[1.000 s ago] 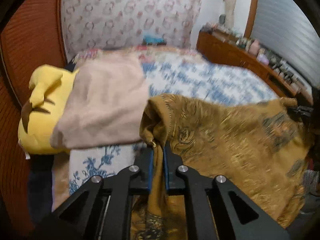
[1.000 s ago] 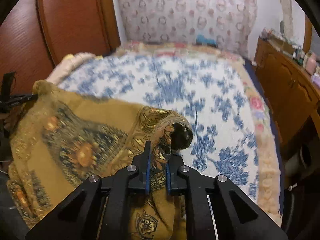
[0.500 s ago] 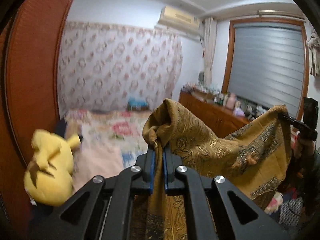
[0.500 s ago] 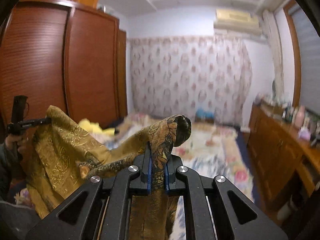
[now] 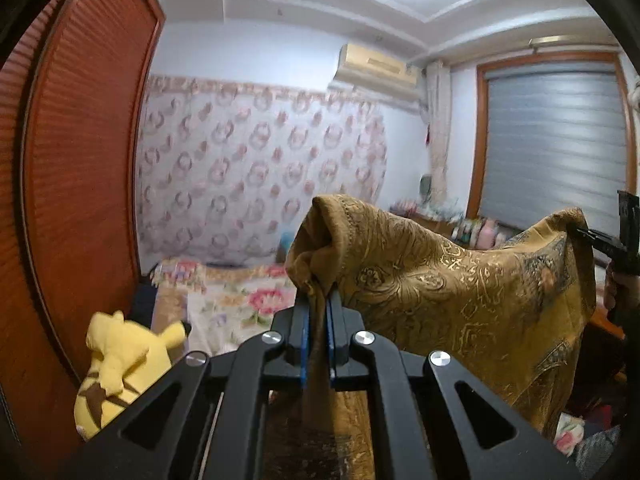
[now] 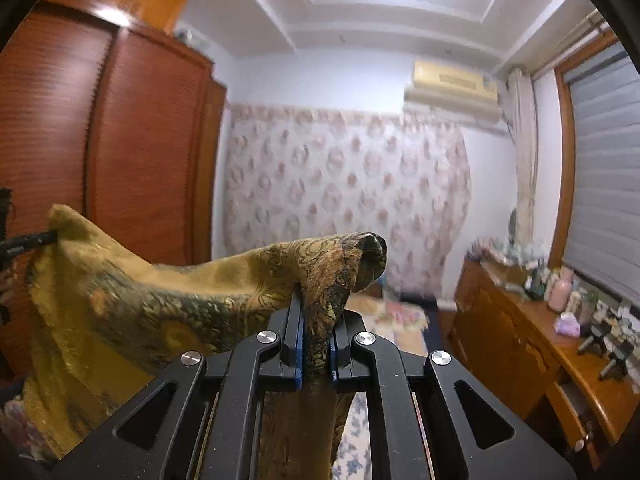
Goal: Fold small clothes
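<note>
Bedroom walls fill both of my views: a red-brown wooden wardrobe on the left, a pale floral curtain across the back wall, a grey roller blind at the window on the right. Below the curtain I see the bed with its flowered cover, and a wooden dresser crowded with small bottles runs under the blind. An air conditioner sits high on the wall. Between my two grippers hangs the mustard-gold patterned garment, lifted clear of the bed and spread in the air. My left gripper has its jaws nearly together, pinching one bunched corner of the cloth. My right gripper is clamped the same way on the opposite corner. A yellow plush toy lies low beside the wardrobe.
</note>
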Demonstrator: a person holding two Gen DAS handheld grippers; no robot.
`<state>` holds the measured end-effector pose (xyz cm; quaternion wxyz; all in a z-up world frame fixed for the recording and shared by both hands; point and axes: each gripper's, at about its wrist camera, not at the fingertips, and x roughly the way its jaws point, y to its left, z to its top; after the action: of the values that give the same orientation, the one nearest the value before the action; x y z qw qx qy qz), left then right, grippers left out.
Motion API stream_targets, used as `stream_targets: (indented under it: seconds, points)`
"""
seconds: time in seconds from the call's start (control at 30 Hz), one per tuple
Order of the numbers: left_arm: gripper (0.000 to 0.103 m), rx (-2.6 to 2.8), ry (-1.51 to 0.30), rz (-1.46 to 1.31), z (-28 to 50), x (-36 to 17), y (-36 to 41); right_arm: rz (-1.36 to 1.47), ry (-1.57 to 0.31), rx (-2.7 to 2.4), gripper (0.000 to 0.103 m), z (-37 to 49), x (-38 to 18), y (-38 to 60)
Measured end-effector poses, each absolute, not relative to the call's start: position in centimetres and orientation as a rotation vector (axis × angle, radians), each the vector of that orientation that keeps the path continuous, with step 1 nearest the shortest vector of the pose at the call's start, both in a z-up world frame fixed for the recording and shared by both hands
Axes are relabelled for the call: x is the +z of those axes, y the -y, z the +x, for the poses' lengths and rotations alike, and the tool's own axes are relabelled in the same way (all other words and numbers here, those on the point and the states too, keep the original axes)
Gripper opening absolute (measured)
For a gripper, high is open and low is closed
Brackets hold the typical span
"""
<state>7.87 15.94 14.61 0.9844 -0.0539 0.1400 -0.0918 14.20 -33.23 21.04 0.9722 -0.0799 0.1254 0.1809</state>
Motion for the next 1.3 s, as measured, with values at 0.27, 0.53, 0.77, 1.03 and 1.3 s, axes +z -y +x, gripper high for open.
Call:
stream_targets:
  seconds: [0.27, 0.53, 0.77, 1.03, 1.3]
  points:
    - [0.005, -0.135, -0.521, -0.087, 17.4, 2.8, -15.4, -0.209, -0.496, 0.333, 0.006, 24.8, 8.0, 30.8]
    - [0.006, -0.097, -0.661, -0.096, 22.2, -2.7, -14.0, -0.218, -0.628, 0.315, 0.008, 31.3, 0.9, 29.2]
    - [0.032, -0.119, -0.743, -0.085, 22.5, -4.8, -14.2, -0.185, -0.701, 0.294, 0.048, 32.0, -1.8, 30.2]
    - [0.047, -0.166, -0.797, -0.071, 18.9, -6.0, -14.0, -0.161, -0.793, 0.35, 0.049, 28.0, -5.2, 31.7]
    - [0.048, -0.118, -0.833, -0.108, 16.6, -8.1, -14.7, -0.11, -0.856, 0.328, 0.049, 26.3, -7.7, 33.3]
